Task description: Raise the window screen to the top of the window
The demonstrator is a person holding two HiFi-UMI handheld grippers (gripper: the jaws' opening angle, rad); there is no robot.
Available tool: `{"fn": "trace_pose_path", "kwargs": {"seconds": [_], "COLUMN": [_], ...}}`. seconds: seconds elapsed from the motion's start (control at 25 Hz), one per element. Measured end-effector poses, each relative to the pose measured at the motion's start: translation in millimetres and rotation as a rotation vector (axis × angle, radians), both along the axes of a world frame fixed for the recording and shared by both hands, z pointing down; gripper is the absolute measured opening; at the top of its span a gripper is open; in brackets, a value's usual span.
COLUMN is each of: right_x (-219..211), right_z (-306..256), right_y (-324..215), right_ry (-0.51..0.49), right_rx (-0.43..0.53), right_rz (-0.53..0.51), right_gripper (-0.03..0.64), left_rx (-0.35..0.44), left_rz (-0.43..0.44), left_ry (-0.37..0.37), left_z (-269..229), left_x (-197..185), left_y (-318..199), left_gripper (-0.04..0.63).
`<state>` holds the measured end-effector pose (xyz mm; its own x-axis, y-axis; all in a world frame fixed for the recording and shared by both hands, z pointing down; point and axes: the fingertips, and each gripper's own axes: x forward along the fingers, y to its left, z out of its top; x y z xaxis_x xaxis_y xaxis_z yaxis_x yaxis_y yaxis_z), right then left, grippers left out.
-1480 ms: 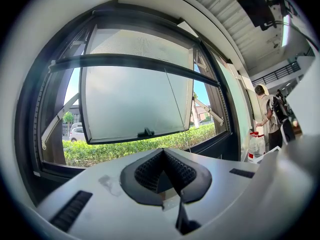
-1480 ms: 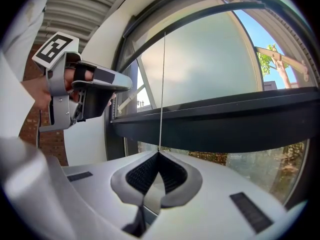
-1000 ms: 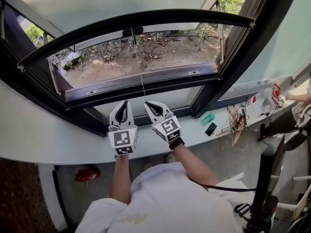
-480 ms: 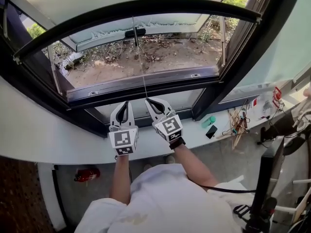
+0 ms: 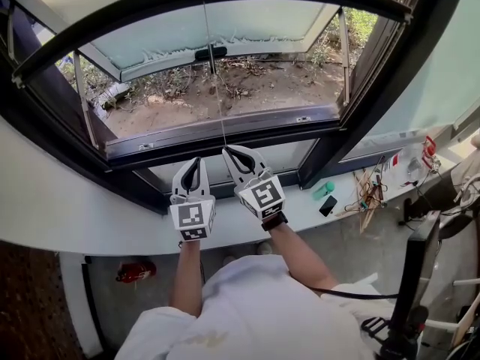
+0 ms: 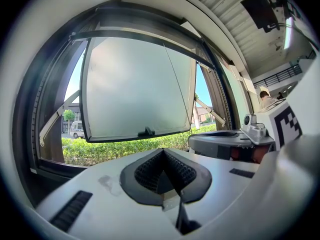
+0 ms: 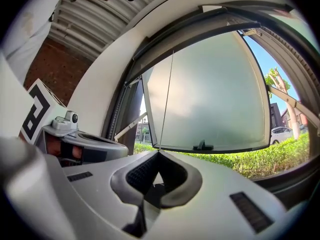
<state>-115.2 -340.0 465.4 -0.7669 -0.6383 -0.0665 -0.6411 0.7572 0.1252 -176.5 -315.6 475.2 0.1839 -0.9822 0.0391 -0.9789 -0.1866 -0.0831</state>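
The pale, translucent window screen (image 5: 225, 25) with a dark bottom bar is covering the upper part of the opening, a small black handle (image 5: 211, 52) sitting mid-bar. A thin pale cord (image 5: 218, 96) is running straight down into the right gripper (image 5: 227, 151)'s closed jaws.

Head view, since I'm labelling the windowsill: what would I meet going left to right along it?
left tongs → right tongs, shut on the pull cord → green object → tangle of sticks and wires → red item
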Motion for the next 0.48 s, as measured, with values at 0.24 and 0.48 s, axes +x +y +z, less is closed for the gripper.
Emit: {"fn": "trace_pose_path", "kwargs": {"seconds": [0.24,0.48], "right_x": [-2,-7], "right_z": [-15,-18], "right_y": [1,-1], "right_ry": [-0.01,-0.008], "right_rx": [0.016,0.016], "right_rz": [-0.006,-0.014], "right_gripper": [0.002,0.002], "left_rx": [0.011,0.022], "left_rz": [0.007,0.006], "left_ry": [-0.01,-0.015], "left_z": [-7,-13], "left_x": [1,0], "left_y": [-1,-2], "left_gripper": [0.002,0.002]}}
